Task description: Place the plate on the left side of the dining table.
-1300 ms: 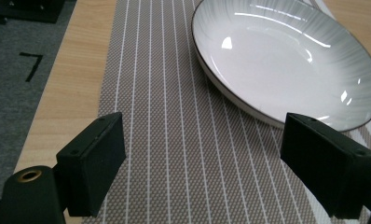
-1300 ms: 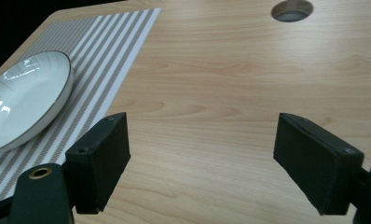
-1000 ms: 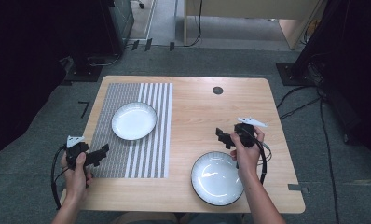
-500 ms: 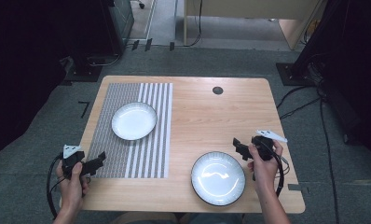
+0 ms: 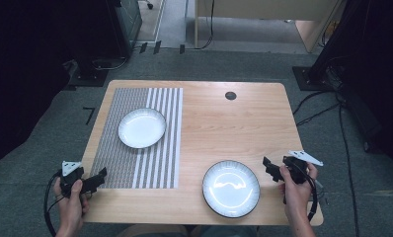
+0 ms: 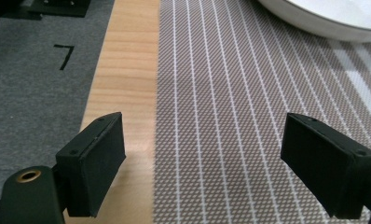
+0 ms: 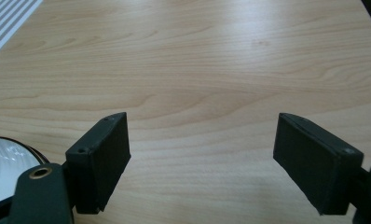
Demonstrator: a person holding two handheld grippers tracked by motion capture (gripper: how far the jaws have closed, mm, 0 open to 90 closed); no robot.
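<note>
Two white plates lie on the wooden table (image 5: pixel 219 123). One plate (image 5: pixel 141 128) rests on the striped placemat (image 5: pixel 135 158) at the left. The other, dark-rimmed plate (image 5: pixel 230 188) lies on bare wood near the front edge. My left gripper (image 5: pixel 101 176) hovers open at the mat's front left corner, holding nothing. In the left gripper view its gripper (image 6: pixel 204 128) spans the mat (image 6: pixel 230 93), with the plate's rim (image 6: pixel 323 21) far ahead. My right gripper (image 5: pixel 268 168) stands open just right of the front plate. The right gripper view has its gripper (image 7: pixel 202 135) over bare wood, the plate's edge (image 7: pixel 4 170) at lower left.
A small black grommet (image 5: pixel 230 95) sits in the table's far edge. Grey carpet surrounds the table, with cables (image 5: pixel 323 106) on the floor at the right and furniture legs behind. A corner of the mat (image 7: pixel 9 16) lies at upper left in the right gripper view.
Both hands have drawn back toward the table's front edge. The left gripper slid outward to the left, the right gripper outward to the right of the front plate. Both stayed open.
</note>
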